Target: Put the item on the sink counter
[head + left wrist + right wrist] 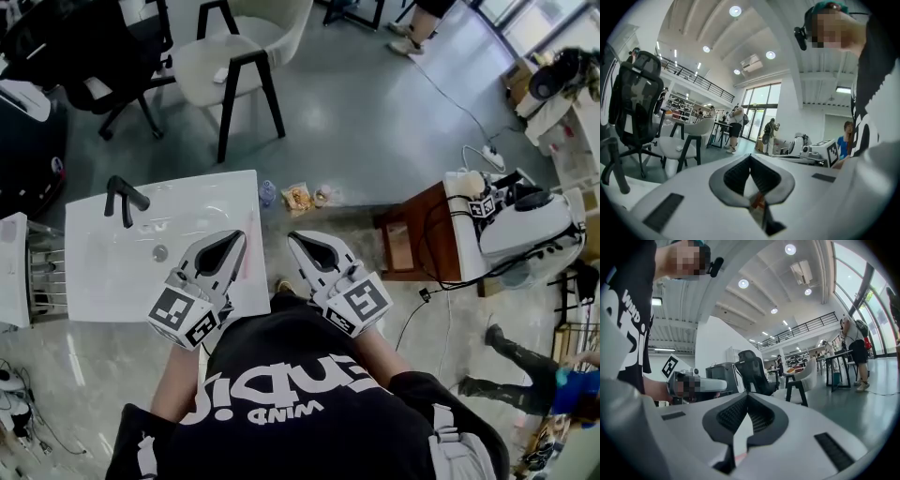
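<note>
Each with its jaws pressed together and empty, the left gripper (234, 240) hung over the right edge of the white rectangular sink counter (103, 281), the right gripper (299, 238) just beside it, and ahead between them an orange snack packet (297, 198) lay on the grey floor (375, 122).

Left gripper (750, 157) jaws together, apparently empty, black office chair (635, 105), white chair (690, 140) beside
</note>
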Demonstrator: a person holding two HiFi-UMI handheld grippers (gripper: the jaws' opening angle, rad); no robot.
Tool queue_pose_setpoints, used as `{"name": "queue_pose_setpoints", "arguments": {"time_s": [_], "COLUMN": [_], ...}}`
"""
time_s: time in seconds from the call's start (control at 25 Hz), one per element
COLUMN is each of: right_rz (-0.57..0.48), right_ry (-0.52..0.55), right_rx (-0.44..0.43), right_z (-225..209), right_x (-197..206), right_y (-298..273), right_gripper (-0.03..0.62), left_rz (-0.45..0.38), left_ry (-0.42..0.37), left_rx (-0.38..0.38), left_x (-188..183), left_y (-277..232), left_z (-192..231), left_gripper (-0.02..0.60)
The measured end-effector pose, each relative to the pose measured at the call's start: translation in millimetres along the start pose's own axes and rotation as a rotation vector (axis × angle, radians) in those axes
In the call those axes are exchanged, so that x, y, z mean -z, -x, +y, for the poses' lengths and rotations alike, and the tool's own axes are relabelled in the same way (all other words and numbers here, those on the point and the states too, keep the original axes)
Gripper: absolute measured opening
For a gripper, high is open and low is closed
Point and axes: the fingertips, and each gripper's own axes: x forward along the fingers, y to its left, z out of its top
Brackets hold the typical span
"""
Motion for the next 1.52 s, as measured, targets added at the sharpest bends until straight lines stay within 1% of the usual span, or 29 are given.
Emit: {"name": "queue_pose_setpoints", "arguments": {"time_s": [0.12,0.2,0.32,0.56,0.92,1.52], "right_rz": [-0.053,-0.083,-0.113,-0.126,-0.139,-0.118], "right_ry": [0.061,0.081,0.078,0.08,0.065,0.058], "right_rx": [-0.016,-0.021,-0.023,-0.013,-0.002,0.013], "right_z": [4,5,3,-1,-5,-7], "right_x": [-16,-21,-22,-16,-16,-8], "right_y": [2,2,-1,-6,-11,-14], "right_gripper": [0.018,0.018,0.018,0.018,0.018,0.018], "left_rz": [-0.049,-0.079,-0.111,-0.146,-0.155,-0.149], "left_ry": [-0.052,-0.09,-0.147,-0.207,-0.193,-0.166], "left_rx": [-0.008,-0.015,-0.028,-0.074,-0.094,-0.111], "left_x": [-9,-12,-12,-5,1,6], "left_y": [5,8,11,10,9,10], "left_z": [-1,0,3,13,19,23], "left_gripper": [0.02,0.02,0.02,0.02,0.02,0.02]}}
